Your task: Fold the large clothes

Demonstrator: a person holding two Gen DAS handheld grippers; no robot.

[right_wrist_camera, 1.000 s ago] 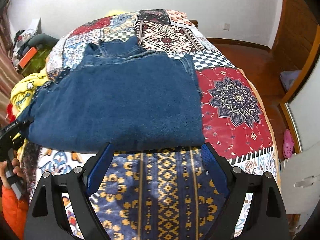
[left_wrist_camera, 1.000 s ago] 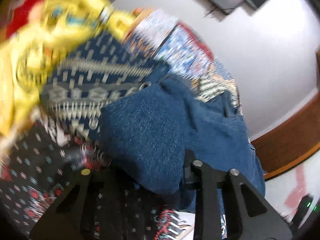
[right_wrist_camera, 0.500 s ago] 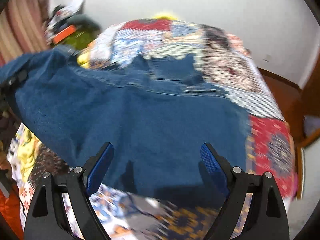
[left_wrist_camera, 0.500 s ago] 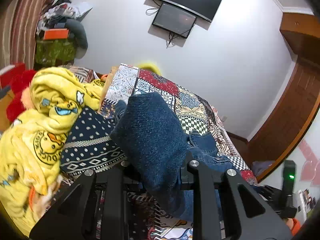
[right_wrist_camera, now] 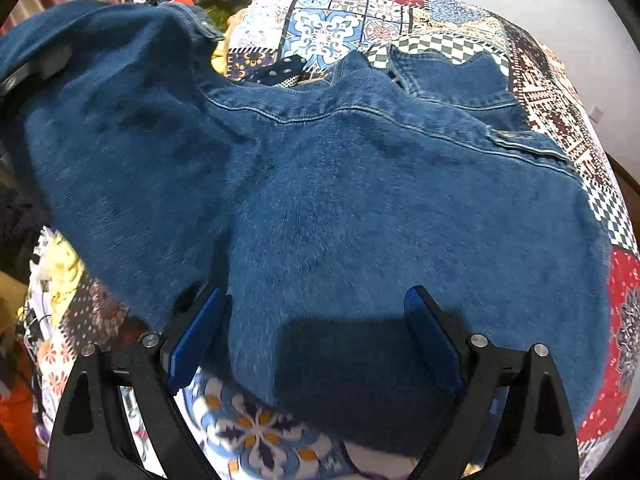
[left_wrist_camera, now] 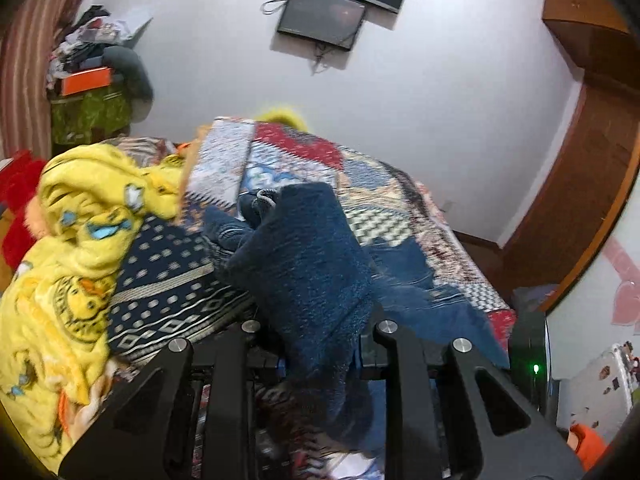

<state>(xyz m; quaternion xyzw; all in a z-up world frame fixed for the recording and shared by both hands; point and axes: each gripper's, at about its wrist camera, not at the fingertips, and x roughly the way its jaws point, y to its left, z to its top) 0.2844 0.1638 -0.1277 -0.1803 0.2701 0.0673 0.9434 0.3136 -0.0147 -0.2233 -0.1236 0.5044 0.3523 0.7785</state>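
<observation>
A large blue denim jacket with a fleecy lining (right_wrist_camera: 340, 200) lies spread on the patchwork bed quilt (right_wrist_camera: 328, 32). Its left side is lifted off the bed. My left gripper (left_wrist_camera: 320, 332) is shut on that raised edge of the jacket (left_wrist_camera: 304, 264), and the cloth bunches and hangs between its black fingers. My right gripper (right_wrist_camera: 316, 296) hovers over the jacket's near edge, pointing steeply down. Its jaws are opening wider, and the blue pads (right_wrist_camera: 200, 332) stand apart above the cloth without pressing it. The jacket's collar (right_wrist_camera: 448, 76) lies at the far side.
A crumpled yellow duck-print blanket (left_wrist_camera: 72, 260) lies left of the bed, with a cluttered stack (left_wrist_camera: 92, 88) behind it. A screen (left_wrist_camera: 332, 0) hangs on the white wall. A wooden door frame (left_wrist_camera: 580, 200) stands right. Loose patterned fabrics (right_wrist_camera: 60, 320) lie at the bed's left edge.
My left gripper has risen and rolled, lifting the jacket's edge off the bed. My right gripper has swung across until it stands over the jacket's near edge.
</observation>
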